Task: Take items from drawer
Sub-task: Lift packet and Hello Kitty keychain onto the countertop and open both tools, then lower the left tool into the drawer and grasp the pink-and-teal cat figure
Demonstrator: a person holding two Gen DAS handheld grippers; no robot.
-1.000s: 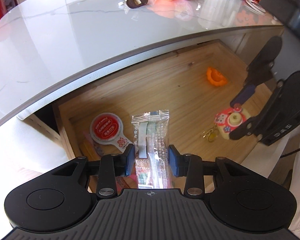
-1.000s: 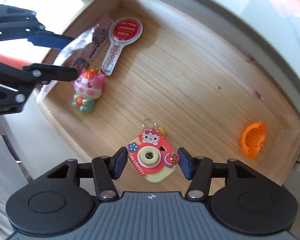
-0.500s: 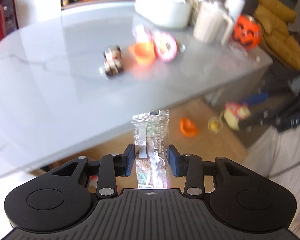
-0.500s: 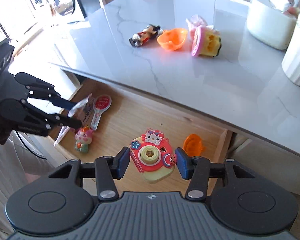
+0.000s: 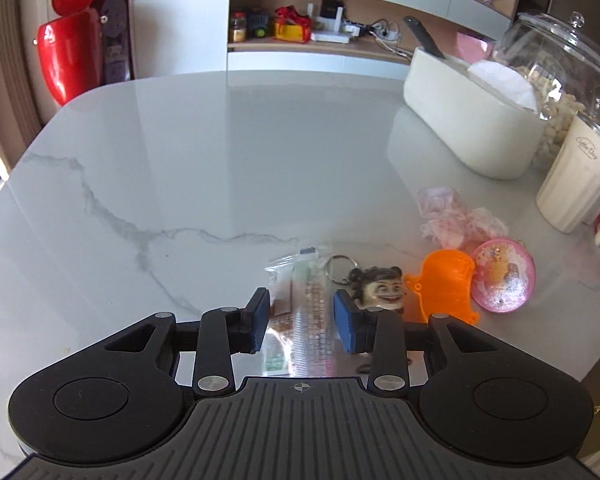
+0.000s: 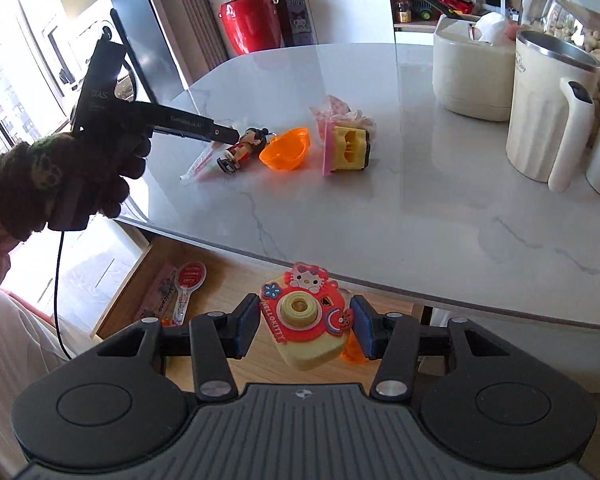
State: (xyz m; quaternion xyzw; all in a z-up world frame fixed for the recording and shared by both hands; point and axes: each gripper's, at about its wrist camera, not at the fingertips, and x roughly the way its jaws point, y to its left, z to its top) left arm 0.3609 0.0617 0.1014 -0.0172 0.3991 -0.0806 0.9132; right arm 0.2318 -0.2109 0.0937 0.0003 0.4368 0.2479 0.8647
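The marble table point(image 5: 204, 168) fills most of both wrist views. The open wooden drawer point(image 6: 120, 300) sits under its near edge, visible in the right wrist view only.

On the table's far right stand a white rectangular container point(image 5: 467, 128), a white ribbed jug point(image 6: 547, 120) and a glass jar point(image 5: 555, 60) of pale snacks.

My left gripper point(image 5: 301, 322) is clamped on a clear snack packet point(image 5: 303, 312), holding it low over the table just beside the items already set out. My gloved left hand point(image 6: 60, 176) carries this gripper.

My right gripper point(image 6: 303, 326) grasps a pink-and-yellow toy camera point(image 6: 303, 320) between both pads, at the table's near edge above the drawer.

Set out on the table: an orange plastic scoop point(image 5: 443, 284), a pink glitter ball point(image 5: 503, 276) touching it, a figure keychain point(image 5: 379, 288) and a crumpled pink wrapper point(image 5: 455, 216).

Inside the drawer: a red round-headed paddle point(image 6: 188, 284), lying on a pink packet point(image 6: 160, 296).
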